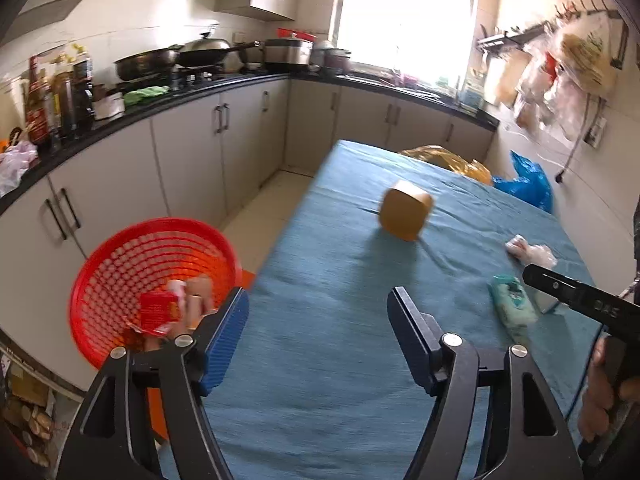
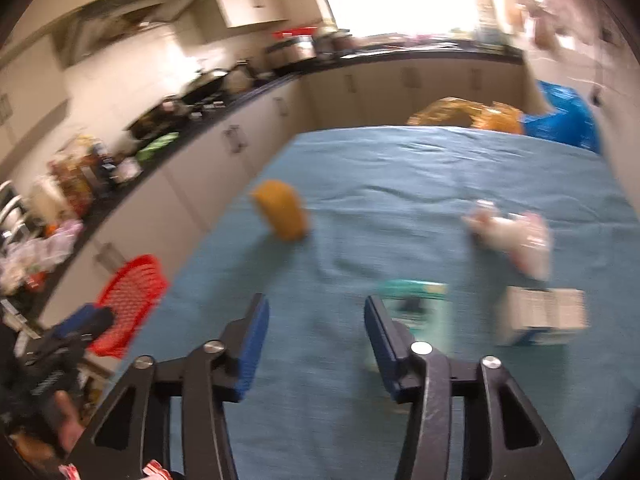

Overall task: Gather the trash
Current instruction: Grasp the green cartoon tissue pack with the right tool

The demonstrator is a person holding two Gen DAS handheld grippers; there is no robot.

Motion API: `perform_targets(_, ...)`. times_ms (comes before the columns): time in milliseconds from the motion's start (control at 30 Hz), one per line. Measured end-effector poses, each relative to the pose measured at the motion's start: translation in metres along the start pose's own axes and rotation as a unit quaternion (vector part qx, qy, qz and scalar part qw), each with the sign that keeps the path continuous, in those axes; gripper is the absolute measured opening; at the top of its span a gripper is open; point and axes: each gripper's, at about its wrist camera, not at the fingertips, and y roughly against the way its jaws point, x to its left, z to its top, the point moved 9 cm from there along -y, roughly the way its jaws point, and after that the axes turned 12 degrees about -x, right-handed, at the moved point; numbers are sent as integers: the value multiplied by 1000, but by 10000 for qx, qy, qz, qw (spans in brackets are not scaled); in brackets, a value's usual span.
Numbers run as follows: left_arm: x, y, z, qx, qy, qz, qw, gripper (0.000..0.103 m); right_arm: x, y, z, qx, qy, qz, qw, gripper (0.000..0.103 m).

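My left gripper (image 1: 318, 304) is open and holds nothing above the blue tablecloth (image 1: 340, 380). Left of it a red mesh basket (image 1: 128, 264) holds a red packet (image 1: 158, 312) and other scraps. A brown box (image 1: 405, 216) stands mid-table. My right gripper (image 2: 316, 312) is also open and holds nothing. A green tissue pack (image 2: 420, 300) lies just beyond its right finger, with a white carton (image 2: 540, 316) and crumpled white plastic (image 2: 512, 236) further right. The right wrist view is blurred.
A black kitchen counter (image 1: 192, 92) with pans, bottles and cabinets runs along the left and far side. A yellow bag (image 1: 448, 160) and a blue bag (image 1: 524, 184) sit at the table's far end. Plastic bags (image 1: 560, 80) hang on the right wall.
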Motion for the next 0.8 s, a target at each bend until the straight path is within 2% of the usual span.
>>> perform_targets(67, -12, -1, -1, 54, -36, -79, 9999, 73, -23, -2, -1, 95, -84, -199, 9997, 62)
perform_targets(167, -31, -3, -2, 131, -110, -211, 9996, 75, -38, -9, -6, 268, -79, -347, 9990, 62)
perform_targets(233, -41, -2, -1, 145, -184, -266, 9994, 77, -42, -16, -11, 382, -71, -428, 9983, 62)
perform_targets(333, -53, -4, 4, 159, -282, -317, 9990, 87, -42, -27, -21, 592, -7, -414, 9974, 62)
perform_targets(533, -63, -24, 18, 434, -237, -392, 9980, 88, -38, -38, -39, 862, 275, -535, 9945, 62)
perform_targets(600, -66, -34, 23, 496, -202, -360, 9979, 88, -37, -38, -41, 838, 365, -548, 9943, 46)
perform_targets(733, -75, -57, 33, 648, -243, -210, 9974, 88, -36, -33, -38, 737, 153, -290, 9967, 35)
perform_targets(800, -81, -69, 40, 743, -160, -184, 9969, 88, -37, -27, -33, 611, 14, -141, 9980, 25)
